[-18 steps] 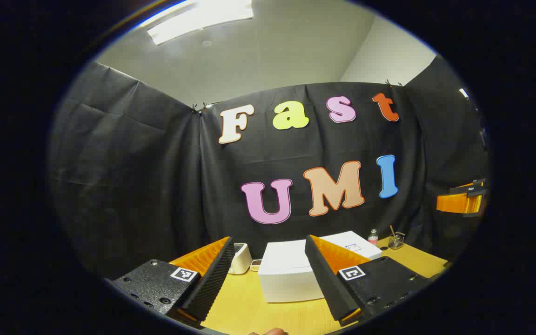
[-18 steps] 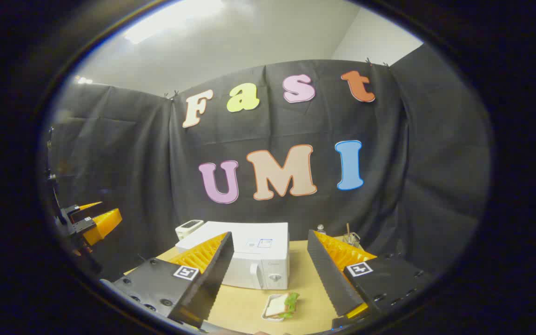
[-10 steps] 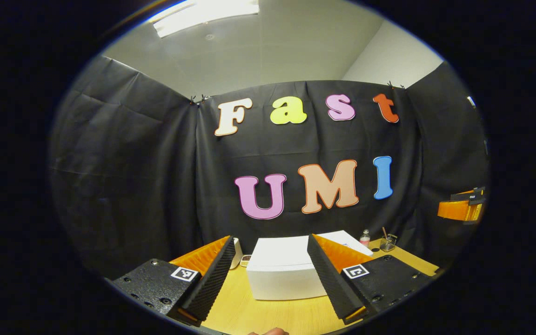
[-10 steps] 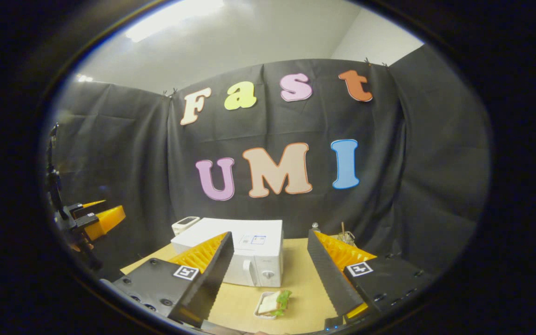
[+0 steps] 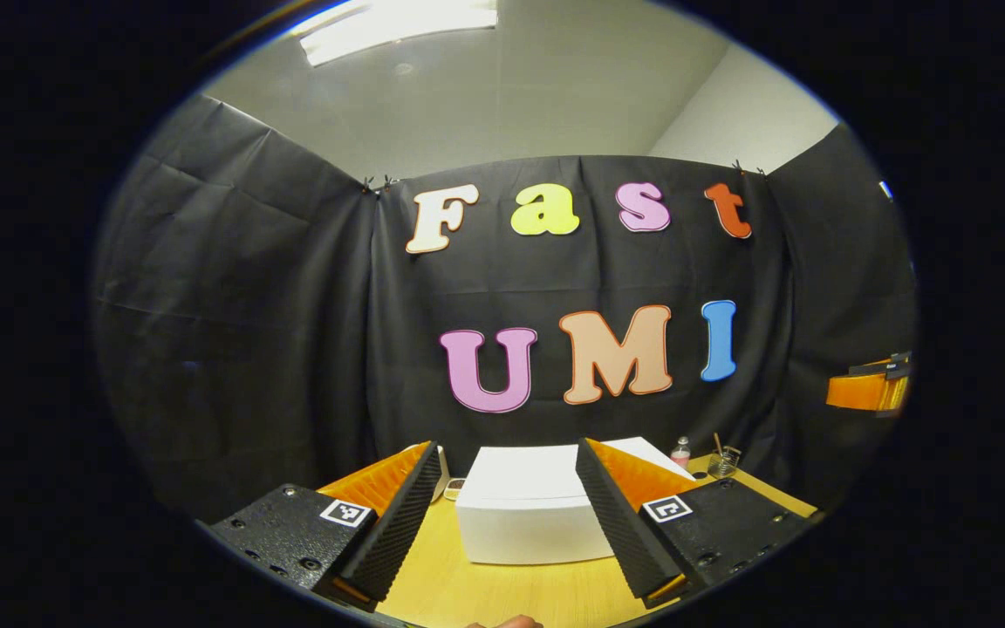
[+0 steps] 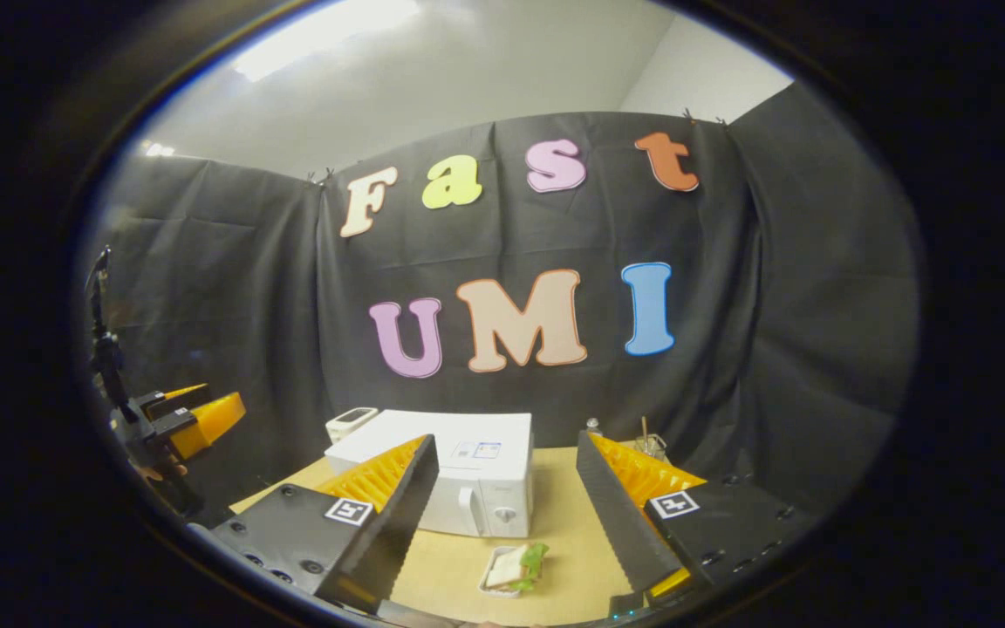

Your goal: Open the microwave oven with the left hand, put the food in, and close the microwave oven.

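A white microwave oven point(image 6: 459, 475) stands on the wooden table point(image 6: 559, 532), its door shut, with a handle and a knob on its front. In the left gripper view the microwave point(image 5: 524, 510) sits straight ahead beyond my left gripper point(image 5: 507, 467), which is open and holds nothing. A sandwich with lettuce in a small white tray point(image 6: 516, 569) lies on the table in front of the oven. My right gripper point(image 6: 502, 458) hangs open above it, well clear. The left gripper point(image 6: 180, 414) shows far off at the left of the right gripper view; the right gripper point(image 5: 869, 388) shows at the right edge of the left gripper view.
A small white device point(image 6: 350, 423) stands behind the microwave on the left. A little bottle point(image 5: 681, 452) and a glass jar with a stick point(image 5: 723, 460) stand at the table's back right. Black cloth walls close in the booth.
The left gripper has swung slightly, so the microwave has drifted leftward to sit centred between its fingers. The right gripper shifted a little; the sandwich tray sits slightly more left in its view.
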Demonstrator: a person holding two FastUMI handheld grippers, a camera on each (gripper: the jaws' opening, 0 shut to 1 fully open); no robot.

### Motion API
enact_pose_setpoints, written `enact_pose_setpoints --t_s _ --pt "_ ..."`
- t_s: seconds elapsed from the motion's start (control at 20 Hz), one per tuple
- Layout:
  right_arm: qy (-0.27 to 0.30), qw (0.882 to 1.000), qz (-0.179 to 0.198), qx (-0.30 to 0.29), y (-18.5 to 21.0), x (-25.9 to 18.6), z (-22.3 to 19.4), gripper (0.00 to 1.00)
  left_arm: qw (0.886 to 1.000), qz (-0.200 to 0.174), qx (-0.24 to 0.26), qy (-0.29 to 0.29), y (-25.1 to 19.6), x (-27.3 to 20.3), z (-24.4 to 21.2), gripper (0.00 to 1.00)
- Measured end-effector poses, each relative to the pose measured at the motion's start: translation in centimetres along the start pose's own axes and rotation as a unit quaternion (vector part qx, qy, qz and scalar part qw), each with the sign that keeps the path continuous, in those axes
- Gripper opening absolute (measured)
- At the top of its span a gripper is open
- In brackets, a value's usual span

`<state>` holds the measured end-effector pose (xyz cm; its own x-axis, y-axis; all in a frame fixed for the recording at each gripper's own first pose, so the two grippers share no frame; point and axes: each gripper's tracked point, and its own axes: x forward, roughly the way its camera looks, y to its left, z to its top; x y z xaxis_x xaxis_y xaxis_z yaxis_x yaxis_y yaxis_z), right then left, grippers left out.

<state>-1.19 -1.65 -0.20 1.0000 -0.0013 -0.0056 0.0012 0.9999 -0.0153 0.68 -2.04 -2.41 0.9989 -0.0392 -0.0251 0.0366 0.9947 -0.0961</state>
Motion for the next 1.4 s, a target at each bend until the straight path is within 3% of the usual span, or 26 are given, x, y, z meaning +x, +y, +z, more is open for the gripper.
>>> enact_pose_setpoints --t_s 0.3,0.7,0.95,1.2,1.4 --pt "0.001 1.000 0.008 -0.003 0.2 -0.1 -0.7 0.91 0.998 -0.051 -0.034 0.011 -3.4 -0.6 -5.6 0.98" --pt "0.001 1.000 0.000 -0.003 -1.0 0.5 -1.9 0.91 0.995 -0.086 -0.047 0.028 -8.3 1.5 -15.1 0.98" --pt "-0.002 1.000 0.024 0.008 -0.4 1.4 -2.8 0.91 0.990 -0.113 -0.081 0.028 -12.5 3.8 -20.3 0.98" --pt "-0.006 1.000 0.021 0.020 -0.9 1.9 -3.2 0.91 0.995 -0.084 -0.028 0.033 -14.6 7.2 -26.0 0.98" --pt "-0.001 0.999 0.016 0.038 -2.2 2.2 -4.0 0.91 0.995 -0.090 -0.018 0.030 -17.5 9.3 -29.2 0.97"
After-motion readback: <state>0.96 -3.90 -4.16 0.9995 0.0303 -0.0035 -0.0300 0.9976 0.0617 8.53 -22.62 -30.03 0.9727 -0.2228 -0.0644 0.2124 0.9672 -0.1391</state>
